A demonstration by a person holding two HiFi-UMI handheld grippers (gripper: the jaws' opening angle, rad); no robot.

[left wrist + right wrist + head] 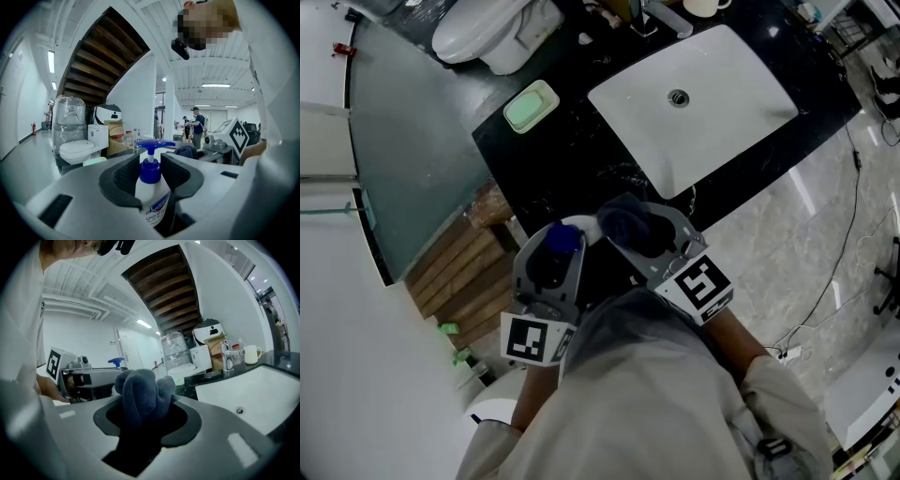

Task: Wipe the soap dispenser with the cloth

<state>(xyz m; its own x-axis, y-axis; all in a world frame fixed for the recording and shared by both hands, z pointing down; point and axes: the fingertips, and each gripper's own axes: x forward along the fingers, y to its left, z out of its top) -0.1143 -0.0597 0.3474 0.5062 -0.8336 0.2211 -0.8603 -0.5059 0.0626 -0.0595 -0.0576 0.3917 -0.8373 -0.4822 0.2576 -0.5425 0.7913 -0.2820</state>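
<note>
One sink [741,103] beyond cloth [628,225] and dispenser [563,240]

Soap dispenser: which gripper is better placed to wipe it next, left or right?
Right. The right gripper is shut on the dark blue cloth, close beside the soap dispenser. The left gripper is clamped on the bottle's white body, holding it upright, so it is occupied.

legible text: none | soap dispenser [151,197] label — logo and small print too blurred to read
</note>
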